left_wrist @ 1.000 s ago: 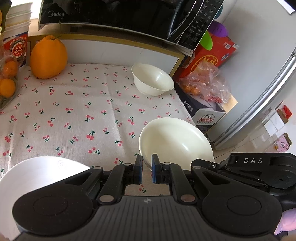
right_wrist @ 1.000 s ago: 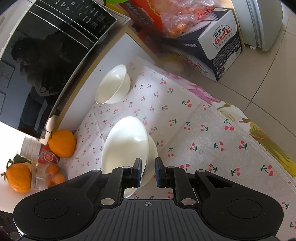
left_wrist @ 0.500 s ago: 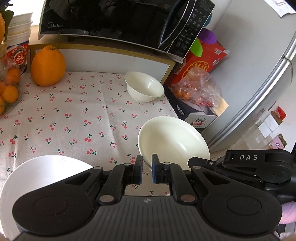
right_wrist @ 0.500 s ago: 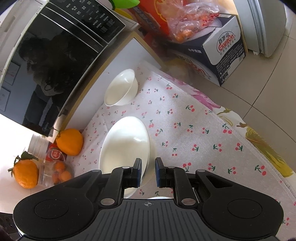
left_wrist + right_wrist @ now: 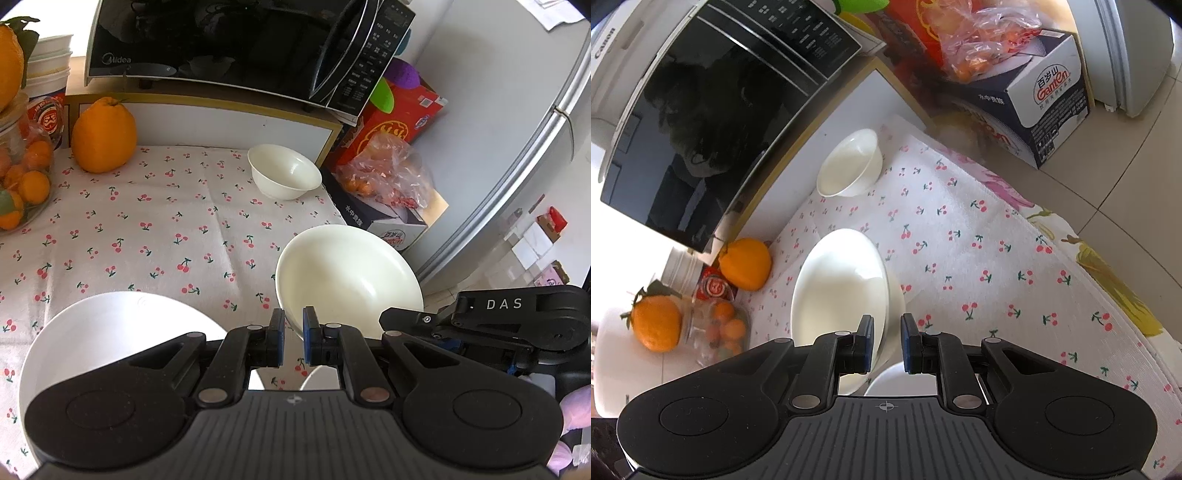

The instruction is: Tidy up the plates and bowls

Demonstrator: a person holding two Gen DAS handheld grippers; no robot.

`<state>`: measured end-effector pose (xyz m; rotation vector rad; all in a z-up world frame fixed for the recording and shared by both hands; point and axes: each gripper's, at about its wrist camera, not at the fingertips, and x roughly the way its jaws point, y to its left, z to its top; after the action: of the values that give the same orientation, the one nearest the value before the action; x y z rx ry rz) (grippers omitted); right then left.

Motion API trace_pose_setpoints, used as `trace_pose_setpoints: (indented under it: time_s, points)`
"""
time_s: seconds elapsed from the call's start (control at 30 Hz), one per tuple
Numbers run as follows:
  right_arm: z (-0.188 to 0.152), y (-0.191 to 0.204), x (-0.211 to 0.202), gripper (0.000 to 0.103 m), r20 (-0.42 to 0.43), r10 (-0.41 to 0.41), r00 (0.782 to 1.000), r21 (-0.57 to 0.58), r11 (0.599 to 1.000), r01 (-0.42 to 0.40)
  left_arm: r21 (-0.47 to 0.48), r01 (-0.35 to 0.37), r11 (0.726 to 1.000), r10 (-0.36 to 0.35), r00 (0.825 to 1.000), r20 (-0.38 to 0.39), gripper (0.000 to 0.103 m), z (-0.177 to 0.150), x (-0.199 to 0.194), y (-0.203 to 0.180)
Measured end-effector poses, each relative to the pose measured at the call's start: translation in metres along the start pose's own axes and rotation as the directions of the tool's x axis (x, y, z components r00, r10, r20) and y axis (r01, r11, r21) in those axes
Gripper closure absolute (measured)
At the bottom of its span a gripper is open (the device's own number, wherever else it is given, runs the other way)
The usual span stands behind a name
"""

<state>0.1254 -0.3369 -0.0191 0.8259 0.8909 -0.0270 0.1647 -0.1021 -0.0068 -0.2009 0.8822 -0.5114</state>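
Note:
A large cream bowl [image 5: 347,277] is held tilted above the cherry-print tablecloth [image 5: 147,229]. My left gripper [image 5: 293,332] is shut on its near rim. My right gripper [image 5: 886,341] is shut on the same bowl's rim [image 5: 842,288], and its black body shows at the right of the left wrist view [image 5: 517,314]. A small white bowl [image 5: 282,175] stands at the back of the table, also in the right wrist view [image 5: 849,164]. A white plate [image 5: 110,339] lies at the near left, partly hidden by my left gripper. Another white rim [image 5: 905,380] shows just below my right gripper.
A black microwave [image 5: 236,48] sits on a shelf behind the table. A large orange fruit [image 5: 103,134] and a glass jar of small oranges [image 5: 22,181] stand at the back left. Boxes and a bag of fruit [image 5: 388,177] sit right of the table, beside the fridge [image 5: 517,129].
Both grippers have lifted and pulled back with the large bowl; the table, small bowl and microwave look farther away and more of the plate shows.

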Motion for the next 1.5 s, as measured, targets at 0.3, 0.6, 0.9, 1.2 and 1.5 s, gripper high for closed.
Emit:
trace_pose_setpoints:
  time_s: [0.3, 0.6, 0.9, 1.2, 1.5]
  points:
    - [-0.013, 0.006, -0.016, 0.087, -0.029, 0.001, 1.0, -0.059, 0.998, -0.003, 0.018, 0.003, 1.0, -0.003, 1.0, -0.002, 0.095, -0.01, -0.019, -0.003]
    - [-0.023, 0.009, -0.031, 0.087, -0.033, -0.005, 0.999, -0.112, 0.994, 0.002, 0.022, 0.017, 1.0, -0.017, 0.999, -0.03, 0.095, -0.02, -0.027, -0.005]
    - [-0.029, 0.004, -0.035, 0.087, -0.063, -0.034, 0.997, -0.147, 0.989, 0.024, 0.022, 0.035, 0.999, -0.033, 0.997, -0.076, 0.095, -0.032, -0.03, -0.008]
    - [-0.034, 0.004, -0.039, 0.087, -0.082, -0.063, 0.995, -0.189, 0.981, 0.046, 0.019, 0.039, 0.999, -0.037, 0.992, -0.124, 0.095, -0.039, -0.026, -0.008]
    - [-0.037, 0.0, -0.035, 0.087, -0.106, -0.103, 0.989, -0.199, 0.977, 0.08, 0.028, 0.039, 0.999, -0.034, 0.986, -0.162, 0.095, -0.044, -0.02, -0.011]
